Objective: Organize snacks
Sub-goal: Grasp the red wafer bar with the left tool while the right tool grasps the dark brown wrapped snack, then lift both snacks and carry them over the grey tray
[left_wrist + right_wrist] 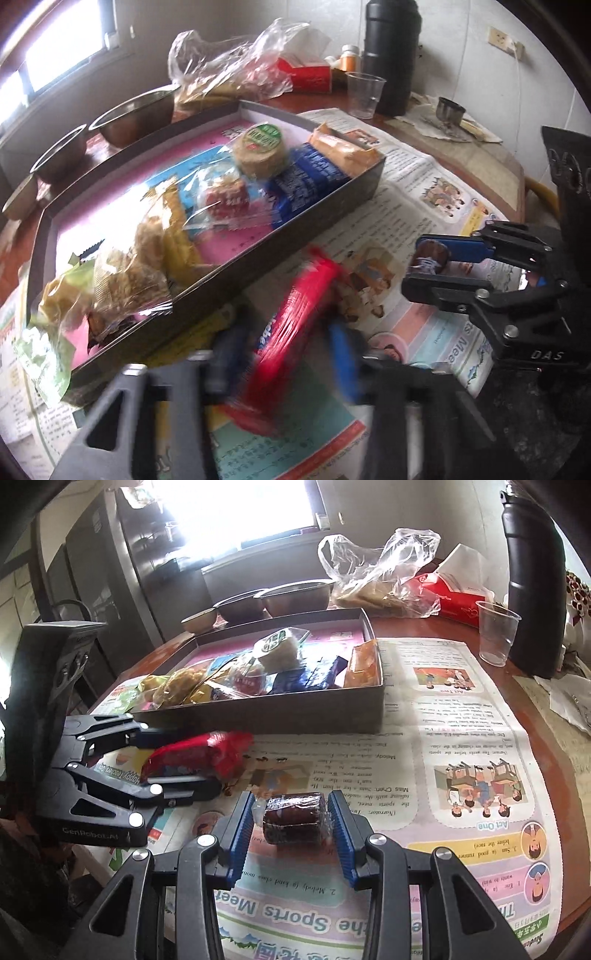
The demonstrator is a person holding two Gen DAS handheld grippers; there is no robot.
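Note:
A shallow dark box (325,206) (332,712) with a pink floor holds several snack packs on the newspaper. My left gripper (284,350) (207,760) is shut on a long red biscuit pack (295,325) (199,757), held just in front of the box's near wall; it is blurred in the left wrist view. My right gripper (291,812) (428,264) is shut on a small dark brown wrapped round snack (293,818) (430,258), low over the newspaper, right of the left gripper.
Newspaper (461,738) covers the round wooden table. Behind the box stand steel bowls (295,596), a clear plastic bag of food (384,579), a red tissue pack (454,590), a clear plastic cup (496,631) and a tall black flask (535,583).

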